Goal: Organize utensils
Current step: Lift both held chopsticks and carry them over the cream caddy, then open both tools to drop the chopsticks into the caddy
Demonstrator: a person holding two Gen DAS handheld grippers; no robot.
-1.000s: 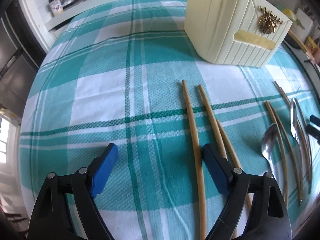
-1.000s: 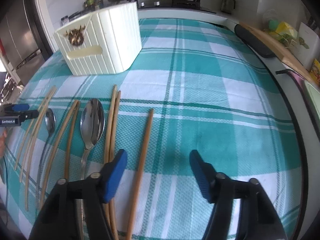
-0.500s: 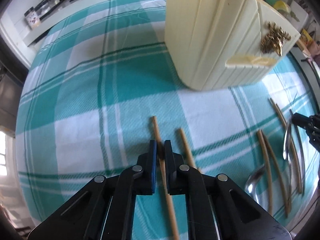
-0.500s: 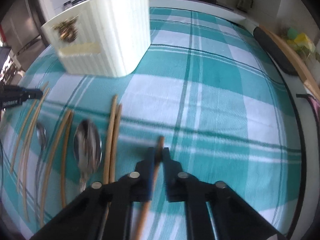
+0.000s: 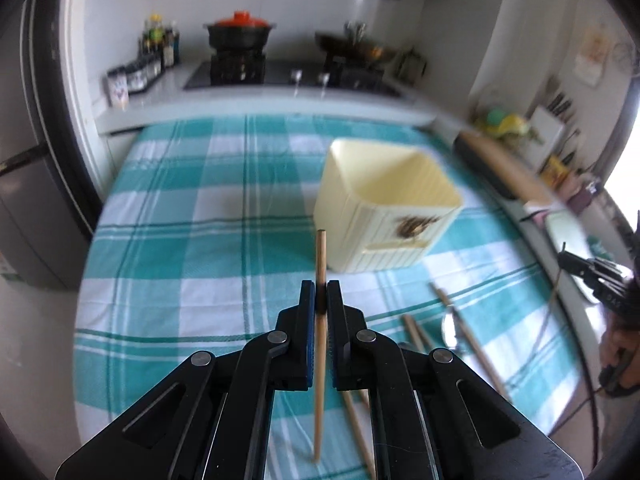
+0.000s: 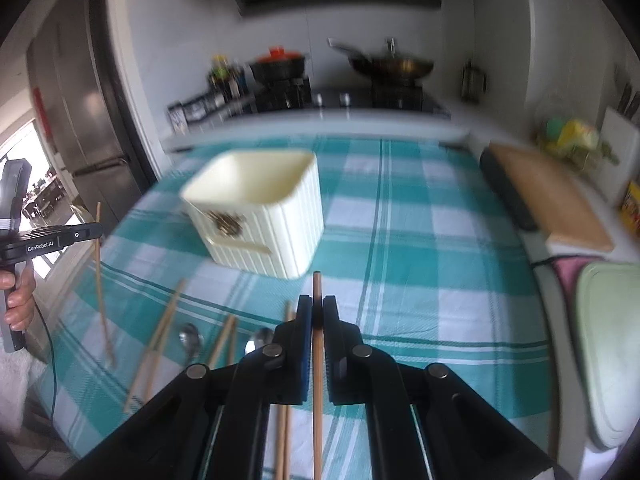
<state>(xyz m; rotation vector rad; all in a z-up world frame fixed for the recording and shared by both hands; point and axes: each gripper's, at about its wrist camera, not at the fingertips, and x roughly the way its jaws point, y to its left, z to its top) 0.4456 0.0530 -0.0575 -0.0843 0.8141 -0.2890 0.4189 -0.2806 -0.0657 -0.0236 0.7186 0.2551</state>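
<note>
My left gripper (image 5: 321,292) is shut on a wooden chopstick (image 5: 320,252), held above the teal checked cloth (image 5: 208,248). The stick's far end points toward the cream ribbed holder (image 5: 384,216), which stands a little ahead to the right. My right gripper (image 6: 317,306) is shut on another chopstick (image 6: 317,288), its far end just short of the holder (image 6: 260,216). Several chopsticks (image 6: 160,336) and two spoons (image 6: 190,340) lie on the cloth between the hands. The left gripper (image 6: 94,233) with its stick shows at the left edge of the right wrist view.
A wooden cutting board (image 6: 552,208) and a pale green tray (image 6: 608,344) lie along the right side. A stove with a red-lidded pot (image 5: 240,30) and a wok (image 6: 392,64) runs behind the table. A steel fridge (image 6: 80,120) stands on the left.
Both grippers went from open over the cloth to shut, each on a chopstick. Both then rose with their sticks, and the views tilted up to show the kitchen.
</note>
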